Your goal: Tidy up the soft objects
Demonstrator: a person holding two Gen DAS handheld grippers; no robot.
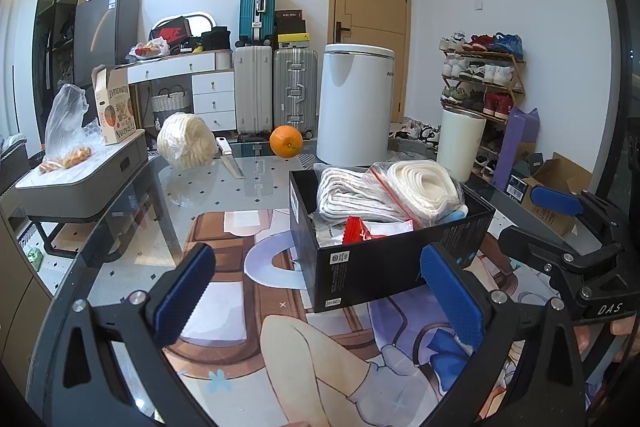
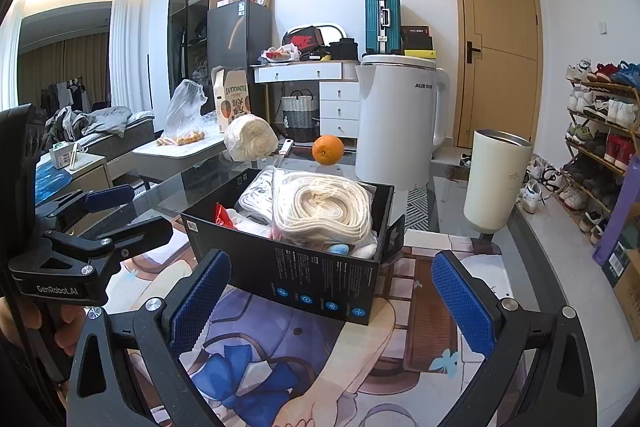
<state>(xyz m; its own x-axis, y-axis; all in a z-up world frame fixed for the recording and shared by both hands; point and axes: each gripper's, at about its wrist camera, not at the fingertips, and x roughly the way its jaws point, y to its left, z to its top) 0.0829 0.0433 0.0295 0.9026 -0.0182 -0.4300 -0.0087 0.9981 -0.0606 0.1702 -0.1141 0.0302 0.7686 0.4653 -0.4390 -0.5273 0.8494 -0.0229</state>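
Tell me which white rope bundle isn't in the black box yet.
The loose coil on the glass table, left of the orange. The other bundles sit bagged inside the black box; both grippers are open and empty.

Rope bundles (image 2: 324,211) in box (image 2: 296,279), orange (image 2: 328,150) behind

The left gripper (image 1: 320,299) is held low with its jaws spread wide, blue pads (image 1: 182,293) facing each other and nothing between them. The right gripper (image 2: 332,301) is likewise wide open and empty, level beside it. Bare fingers (image 2: 68,331) wrap the left gripper's handle.
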